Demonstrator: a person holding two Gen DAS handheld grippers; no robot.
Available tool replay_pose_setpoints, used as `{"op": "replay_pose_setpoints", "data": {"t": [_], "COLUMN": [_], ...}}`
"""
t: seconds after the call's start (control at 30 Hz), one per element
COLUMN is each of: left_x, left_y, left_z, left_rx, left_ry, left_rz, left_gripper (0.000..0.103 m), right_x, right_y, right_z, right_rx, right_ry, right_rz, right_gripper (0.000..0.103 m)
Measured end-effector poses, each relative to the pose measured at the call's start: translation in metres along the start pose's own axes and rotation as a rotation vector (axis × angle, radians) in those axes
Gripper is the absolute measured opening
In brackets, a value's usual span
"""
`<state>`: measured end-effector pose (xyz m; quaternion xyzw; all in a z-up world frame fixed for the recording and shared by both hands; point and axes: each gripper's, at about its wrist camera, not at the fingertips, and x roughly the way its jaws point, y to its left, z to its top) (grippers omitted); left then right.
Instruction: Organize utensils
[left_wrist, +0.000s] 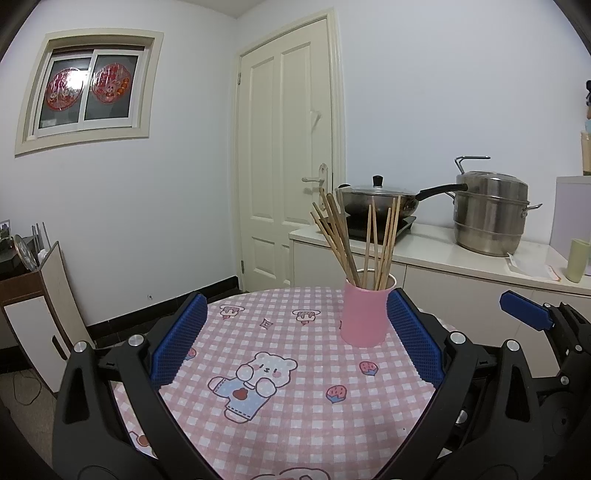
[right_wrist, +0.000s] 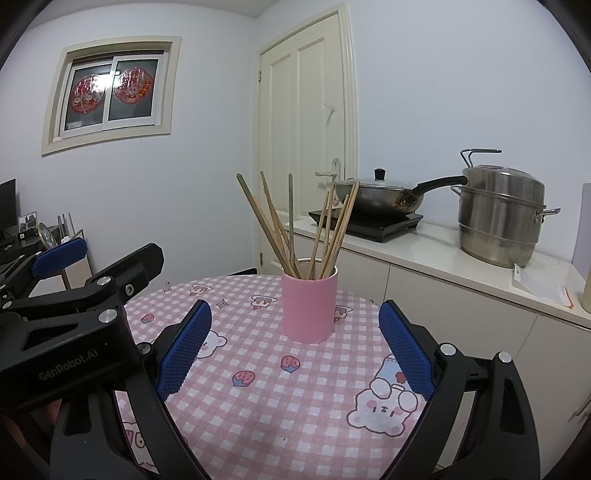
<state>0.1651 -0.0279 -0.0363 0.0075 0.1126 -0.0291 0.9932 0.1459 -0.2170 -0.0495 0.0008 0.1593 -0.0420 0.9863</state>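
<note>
A pink cup (left_wrist: 364, 315) stands upright near the far edge of a round table (left_wrist: 280, 424) with a pink checked cloth. Several wooden chopsticks (left_wrist: 347, 243) stand fanned out in it. My left gripper (left_wrist: 295, 328) is open and empty, above the table, with the cup just inside its right finger. In the right wrist view the cup (right_wrist: 309, 306) and the chopsticks (right_wrist: 295, 229) sit ahead of my right gripper (right_wrist: 295, 339), which is open and empty. The left gripper's body (right_wrist: 74, 321) shows at the left of that view.
Behind the table is a white counter (left_wrist: 461, 254) with a lidded wok (left_wrist: 380, 201) on a black hob, a steel steamer pot (left_wrist: 491, 216) and a pale green cup (left_wrist: 578, 260). A shut white door (left_wrist: 291, 155) is behind. A low cabinet (left_wrist: 33, 306) stands at the left.
</note>
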Motion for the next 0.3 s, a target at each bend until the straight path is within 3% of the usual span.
{"op": "replay_pose_setpoints", "data": {"t": [0.3], "left_x": [0.0099], "left_y": [0.0054], "left_z": [-0.0052], "left_rx": [-0.015], "left_ry": [0.052], "left_rz": [-0.010], "left_gripper": [0.096], "right_x": [0.0071], "right_y": [-0.0005], "right_z": [-0.0032], "right_rx": [-0.001], "right_ry": [0.021], "right_rz": [0.001], "right_gripper": [0.088]}}
